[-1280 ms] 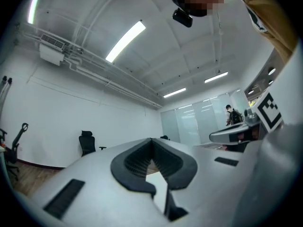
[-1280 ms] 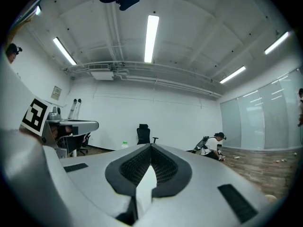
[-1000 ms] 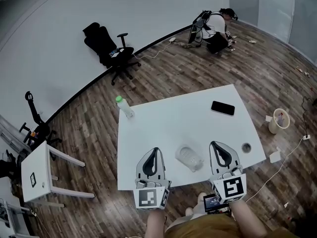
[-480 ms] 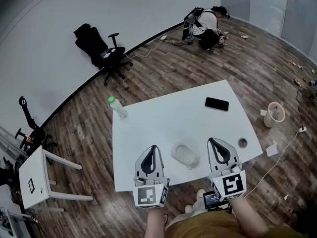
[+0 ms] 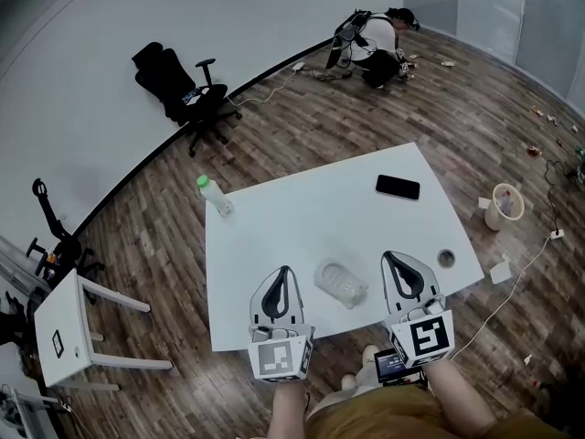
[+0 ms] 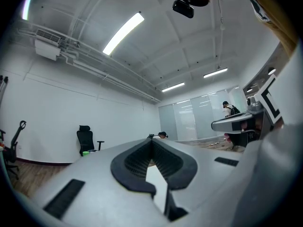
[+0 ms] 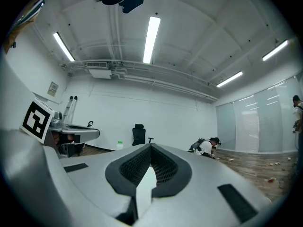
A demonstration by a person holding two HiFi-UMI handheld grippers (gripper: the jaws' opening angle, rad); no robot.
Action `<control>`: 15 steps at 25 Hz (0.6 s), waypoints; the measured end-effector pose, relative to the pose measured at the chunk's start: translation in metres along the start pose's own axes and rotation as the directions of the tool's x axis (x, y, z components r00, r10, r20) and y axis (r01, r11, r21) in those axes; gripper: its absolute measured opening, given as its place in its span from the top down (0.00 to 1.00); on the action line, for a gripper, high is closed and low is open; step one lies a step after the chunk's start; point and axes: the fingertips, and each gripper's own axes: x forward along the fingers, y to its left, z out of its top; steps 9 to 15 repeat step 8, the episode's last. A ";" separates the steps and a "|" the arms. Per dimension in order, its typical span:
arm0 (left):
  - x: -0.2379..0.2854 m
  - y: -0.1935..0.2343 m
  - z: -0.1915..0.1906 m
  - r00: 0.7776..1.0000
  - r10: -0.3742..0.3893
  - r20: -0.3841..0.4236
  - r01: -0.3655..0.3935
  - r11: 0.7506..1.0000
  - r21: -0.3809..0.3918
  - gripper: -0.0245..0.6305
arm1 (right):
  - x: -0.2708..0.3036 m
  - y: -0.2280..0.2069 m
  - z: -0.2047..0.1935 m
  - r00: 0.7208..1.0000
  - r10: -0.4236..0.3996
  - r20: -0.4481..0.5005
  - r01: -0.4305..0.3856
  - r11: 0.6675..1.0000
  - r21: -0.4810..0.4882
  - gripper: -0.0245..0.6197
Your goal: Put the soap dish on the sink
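Observation:
The soap dish point(image 5: 340, 283), pale and translucent, lies on the white table point(image 5: 311, 213) near its front edge, between my two grippers. My left gripper point(image 5: 281, 273) rests just left of the dish, jaws together and empty. My right gripper point(image 5: 396, 258) sits to the dish's right, also shut with nothing in it. Neither touches the dish. In the left gripper view my left gripper point(image 6: 152, 141) shows its tips meeting, and in the right gripper view my right gripper point(image 7: 150, 146) looks the same. I see no sink in any view.
A black phone point(image 5: 398, 187) lies at the table's far right, a green-capped bottle point(image 5: 213, 196) stands at its far left corner, and a round cable hole point(image 5: 445, 258) sits by the right edge. An office chair point(image 5: 183, 85), a crouching person point(image 5: 370, 35), a small white side table point(image 5: 69, 323) and a bin point(image 5: 505, 202) stand around.
The head view has shifted slightly, so the table sits a bit further left and higher. Both grippers and the soap dish keep their places.

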 end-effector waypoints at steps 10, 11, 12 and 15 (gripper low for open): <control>0.006 0.003 -0.006 1.000 0.012 0.004 -0.012 1.000 -0.025 0.95 | 0.005 -0.008 -0.004 1.000 -0.005 -0.004 0.005 1.000 0.011 0.95; 0.006 0.003 -0.006 1.000 0.012 0.004 -0.012 1.000 -0.025 0.95 | 0.005 -0.008 -0.004 1.000 -0.005 -0.004 0.005 1.000 0.011 0.95; 0.006 0.003 -0.006 1.000 0.012 0.004 -0.012 1.000 -0.025 0.95 | 0.005 -0.008 -0.004 1.000 -0.005 -0.004 0.005 1.000 0.011 0.95; 0.006 0.003 -0.006 1.000 0.012 0.004 -0.012 1.000 -0.025 0.95 | 0.005 -0.008 -0.004 1.000 -0.005 -0.004 0.005 1.000 0.011 0.95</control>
